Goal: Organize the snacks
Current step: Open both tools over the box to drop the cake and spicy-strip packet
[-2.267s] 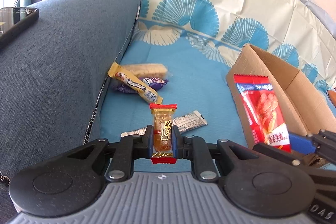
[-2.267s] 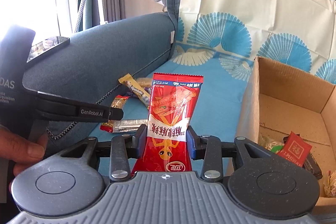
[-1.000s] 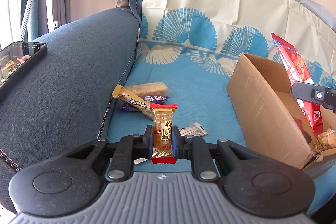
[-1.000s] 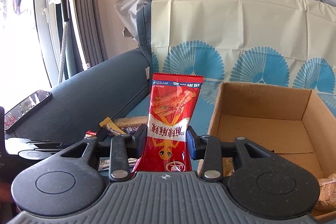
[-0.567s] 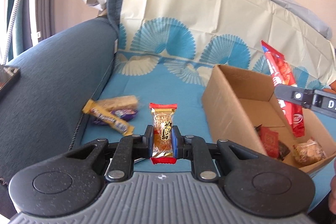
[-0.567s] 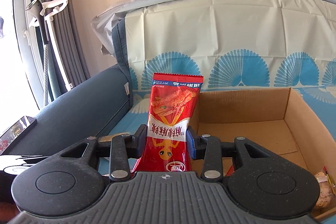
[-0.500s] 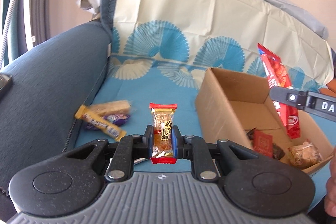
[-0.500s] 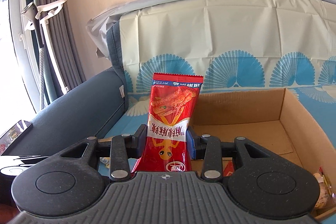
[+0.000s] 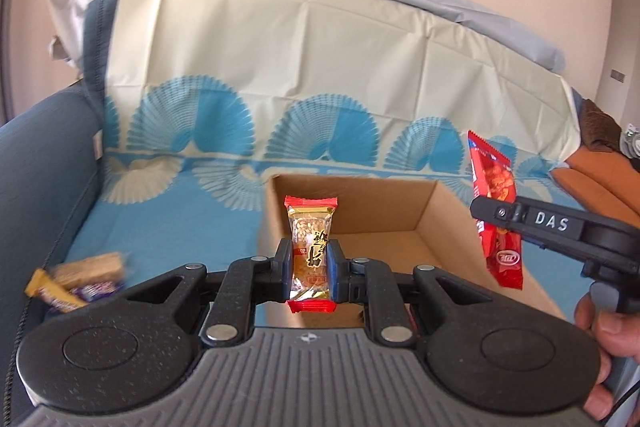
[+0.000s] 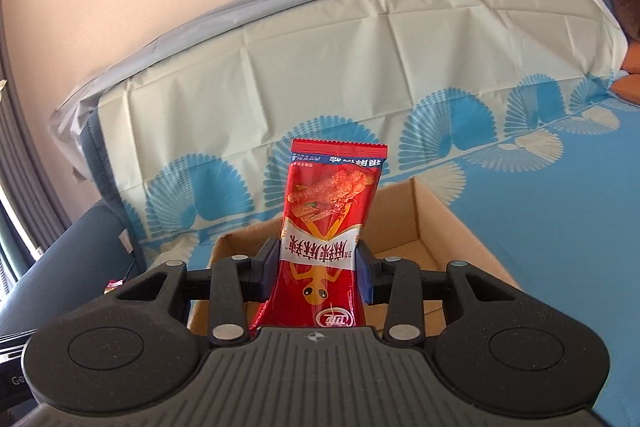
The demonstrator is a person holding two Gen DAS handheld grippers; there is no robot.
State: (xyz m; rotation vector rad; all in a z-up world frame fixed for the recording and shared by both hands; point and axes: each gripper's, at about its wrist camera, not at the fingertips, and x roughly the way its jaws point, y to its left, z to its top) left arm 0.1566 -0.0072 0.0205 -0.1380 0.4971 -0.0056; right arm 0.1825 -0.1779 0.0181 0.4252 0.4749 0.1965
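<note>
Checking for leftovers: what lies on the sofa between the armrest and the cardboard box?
In the left wrist view, a few wrapped snack bars beside the armrest; bare blue cover up to the cardboard box.

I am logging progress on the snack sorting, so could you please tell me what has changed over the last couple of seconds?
Both hand-held grippers have swung from the loose snacks by the sofa arm to the cardboard box. The left hand-held gripper now points its peanut bar at the box; the right hand-held gripper carries its red snack bag above it. Both grips are unchanged, nothing released. The snack bars remain on the seat.
</note>
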